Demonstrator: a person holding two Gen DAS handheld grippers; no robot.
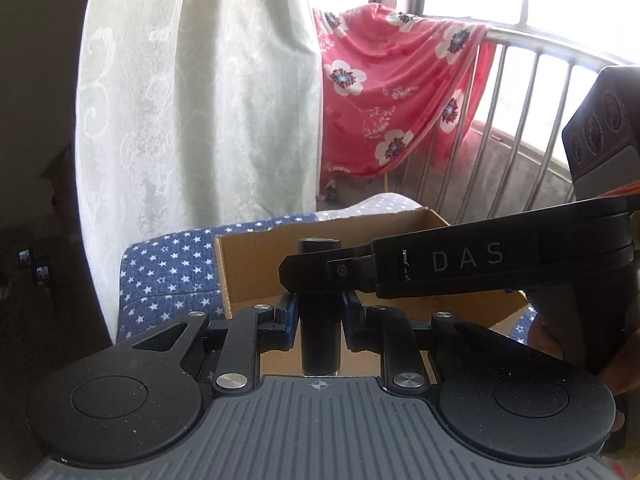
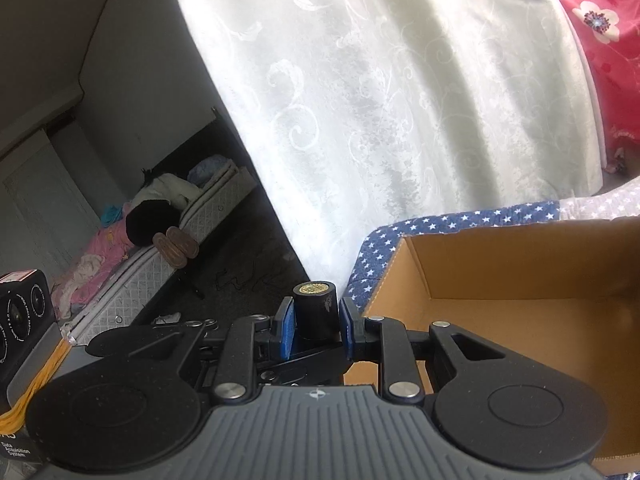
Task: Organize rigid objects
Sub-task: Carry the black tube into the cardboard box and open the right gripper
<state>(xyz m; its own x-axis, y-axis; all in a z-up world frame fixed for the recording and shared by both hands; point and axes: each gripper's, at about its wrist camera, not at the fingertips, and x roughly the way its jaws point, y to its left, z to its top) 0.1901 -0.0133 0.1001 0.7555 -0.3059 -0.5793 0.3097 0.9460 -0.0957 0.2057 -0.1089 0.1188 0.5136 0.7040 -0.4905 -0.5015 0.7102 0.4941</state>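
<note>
A black cylinder (image 1: 320, 340) stands upright between the blue pads of my left gripper (image 1: 320, 320), which is shut on its lower part. My right gripper (image 1: 308, 270) reaches in from the right and crosses the cylinder's upper part. In the right wrist view the same black cylinder (image 2: 314, 310), with a gold-coloured top, sits between the blue pads of my right gripper (image 2: 316, 320), which is shut on it. Behind and under both grippers lies an open cardboard box (image 1: 256, 268), and the part of its inside (image 2: 520, 272) that shows is bare.
The box rests on a blue cover with white stars (image 1: 172, 276). A pale curtain (image 1: 200, 100) hangs behind, with a red flowered cloth (image 1: 392, 92) over a metal railing (image 1: 520, 80). The left gripper's camera housing (image 2: 24, 312) sits at the left edge. A mattress with clothes (image 2: 160, 220) lies beyond.
</note>
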